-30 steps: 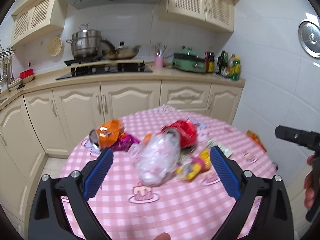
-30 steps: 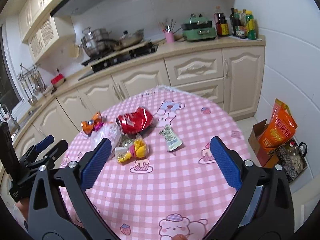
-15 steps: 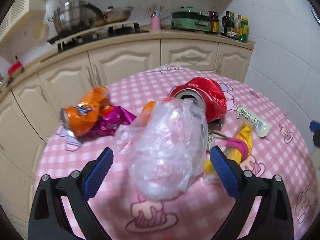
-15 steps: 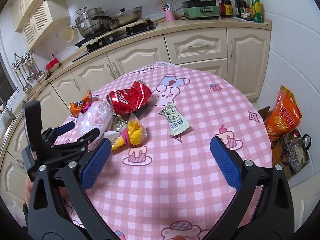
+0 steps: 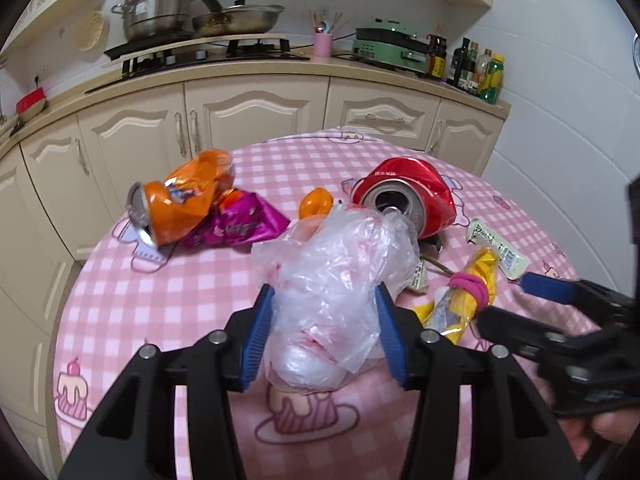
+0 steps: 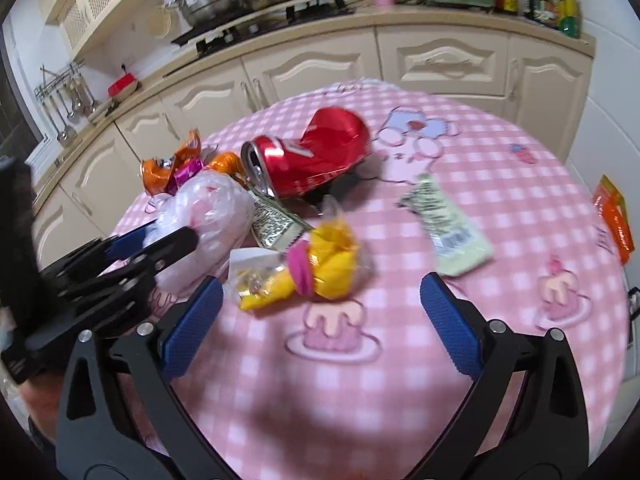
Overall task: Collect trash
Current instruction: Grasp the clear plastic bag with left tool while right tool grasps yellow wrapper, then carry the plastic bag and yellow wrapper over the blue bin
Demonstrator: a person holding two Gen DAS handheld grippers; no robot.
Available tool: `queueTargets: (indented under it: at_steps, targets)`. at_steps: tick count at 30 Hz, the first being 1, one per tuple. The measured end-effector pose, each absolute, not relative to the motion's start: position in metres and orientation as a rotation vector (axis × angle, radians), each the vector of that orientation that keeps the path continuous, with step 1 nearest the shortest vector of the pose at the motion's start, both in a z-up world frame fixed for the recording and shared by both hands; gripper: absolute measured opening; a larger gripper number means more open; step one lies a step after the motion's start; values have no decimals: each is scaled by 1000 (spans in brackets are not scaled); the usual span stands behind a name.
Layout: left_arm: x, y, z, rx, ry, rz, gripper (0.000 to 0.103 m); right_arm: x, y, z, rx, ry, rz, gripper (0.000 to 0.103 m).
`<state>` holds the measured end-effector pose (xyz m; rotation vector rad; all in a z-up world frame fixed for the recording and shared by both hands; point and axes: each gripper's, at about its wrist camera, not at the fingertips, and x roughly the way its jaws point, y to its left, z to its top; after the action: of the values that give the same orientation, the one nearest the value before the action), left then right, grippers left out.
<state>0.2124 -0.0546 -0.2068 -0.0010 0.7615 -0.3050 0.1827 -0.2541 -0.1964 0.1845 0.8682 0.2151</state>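
Observation:
Trash lies on a round table with a pink checked cloth. My left gripper is shut on a crumpled clear plastic bag, which also shows in the right wrist view. My right gripper is open, just short of a yellow wrapper with a pink band, also seen in the left wrist view. A crushed red can, a crushed orange can, a purple wrapper and a pale green wrapper lie around.
Cream kitchen cabinets and a counter with a stove, pots and bottles stand behind the table. An orange bag sits on the floor at the right.
My left gripper has closed in on the plastic bag and shut on it. My right gripper has moved lower and nearer to the yellow wrapper, still open.

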Motion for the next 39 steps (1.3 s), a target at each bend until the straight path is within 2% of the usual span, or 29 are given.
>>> queueTargets:
  at_steps: [2,3,5,6,9,11,12,13,16,29,39]
  targets:
    - [211,-53,-207,-8,764,-302,49,192,-248,-207,170,886,222,93]
    - [211,-52,-208,-10,766,-299,52,194,-245,-207,155,894,213,85]
    - [211,-52,-208,-14,770,-290,55,191,-243,-203,155,878,236,64]
    - [211,-53,-208,-9,774,-289,62,188,-241,-203,154,883,246,63]
    - [214,-57,-211,11,794,-296,64,178,-245,-202,167,871,251,61]
    - [212,-59,-209,13,785,-316,60,169,-252,-198,179,852,240,61]
    - [211,-60,-208,15,777,-321,51,167,-255,-198,188,849,241,61]
    - [209,-60,-208,16,774,-320,48,164,-259,-197,199,846,243,61]
    - [202,-56,-206,3,770,-325,43,152,-272,-193,228,831,239,61]
    - [146,-25,-186,-152,669,-333,40,102,-321,-154,318,707,249,61]
    - [111,-76,-129,-107,538,-436,40,55,-371,-116,359,575,201,61]
